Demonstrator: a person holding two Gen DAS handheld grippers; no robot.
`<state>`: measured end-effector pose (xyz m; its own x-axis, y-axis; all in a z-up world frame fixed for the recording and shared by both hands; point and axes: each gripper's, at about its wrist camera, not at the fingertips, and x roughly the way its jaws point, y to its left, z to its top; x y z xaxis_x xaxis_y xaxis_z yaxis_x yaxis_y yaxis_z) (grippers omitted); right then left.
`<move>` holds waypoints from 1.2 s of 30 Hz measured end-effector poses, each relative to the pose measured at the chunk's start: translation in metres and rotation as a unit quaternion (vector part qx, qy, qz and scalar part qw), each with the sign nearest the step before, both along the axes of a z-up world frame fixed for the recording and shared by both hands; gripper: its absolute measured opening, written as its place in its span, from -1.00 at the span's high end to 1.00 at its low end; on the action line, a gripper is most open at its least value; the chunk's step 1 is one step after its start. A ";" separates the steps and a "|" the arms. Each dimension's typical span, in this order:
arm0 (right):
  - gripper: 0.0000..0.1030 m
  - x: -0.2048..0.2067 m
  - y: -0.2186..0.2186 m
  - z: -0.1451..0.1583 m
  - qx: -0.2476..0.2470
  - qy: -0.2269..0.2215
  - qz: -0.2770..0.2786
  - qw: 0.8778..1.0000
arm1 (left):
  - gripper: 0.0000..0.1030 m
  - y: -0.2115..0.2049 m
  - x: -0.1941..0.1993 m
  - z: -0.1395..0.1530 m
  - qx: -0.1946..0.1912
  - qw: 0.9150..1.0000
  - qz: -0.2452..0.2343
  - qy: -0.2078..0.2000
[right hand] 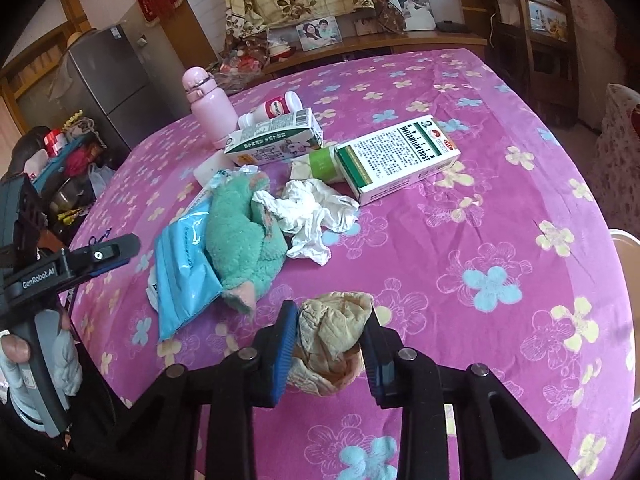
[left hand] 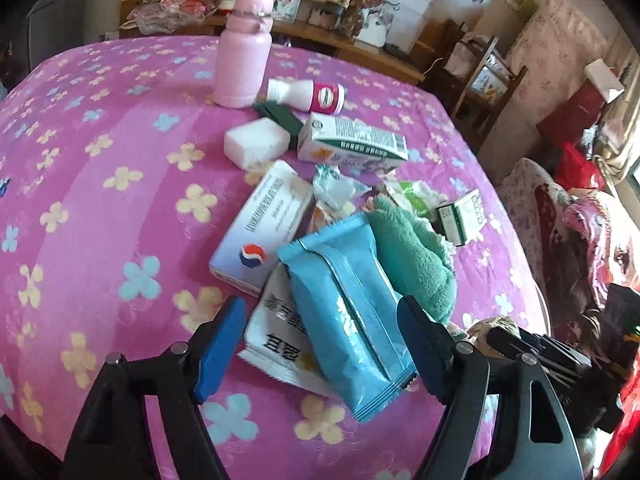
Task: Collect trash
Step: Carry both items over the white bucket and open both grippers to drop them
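Beige crumpled tissue [right hand: 332, 340]: held between right tongs [right hand: 329, 354].
Left tongs [left hand: 322, 350]: wide, over blue packet [left hand: 348, 316].
Nearby: green plush [right hand: 244, 236], white paper [right hand: 316, 216], boxes on pink tabletop [right hand: 460, 260].

Home, fridge [right hand: 116, 80], family photos [right hand: 319, 32]

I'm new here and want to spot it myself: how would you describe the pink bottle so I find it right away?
Start at the big table under the pink flowered cloth. Go to the clutter near its middle, then to the far end of that pile. The pink bottle stands upright there, the tallest thing, plain pale pink with a rounded cap, unlike the small white bottle lying on its side beside it.
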<state>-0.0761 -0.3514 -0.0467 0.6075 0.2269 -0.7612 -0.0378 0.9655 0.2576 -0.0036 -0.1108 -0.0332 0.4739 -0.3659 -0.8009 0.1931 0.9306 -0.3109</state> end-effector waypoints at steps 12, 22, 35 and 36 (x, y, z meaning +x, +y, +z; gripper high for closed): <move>0.35 0.000 -0.005 -0.007 0.002 0.008 0.007 1.000 | -0.15 -0.024 0.008 -0.015 0.015 0.999 0.002 0.030; 0.35 -0.023 -0.023 0.029 0.009 -0.034 0.000 0.999 | -0.10 -0.028 -0.021 0.056 0.034 0.997 -0.045 -0.045; 0.35 -0.064 -0.121 0.056 -0.029 -0.039 -0.097 0.994 | -0.10 -0.187 -0.047 0.069 0.031 0.976 -0.203 -0.074; 0.35 -0.068 -0.134 0.056 -0.034 -0.037 -0.110 0.993 | -0.10 -0.200 -0.050 0.067 0.032 0.974 -0.214 -0.073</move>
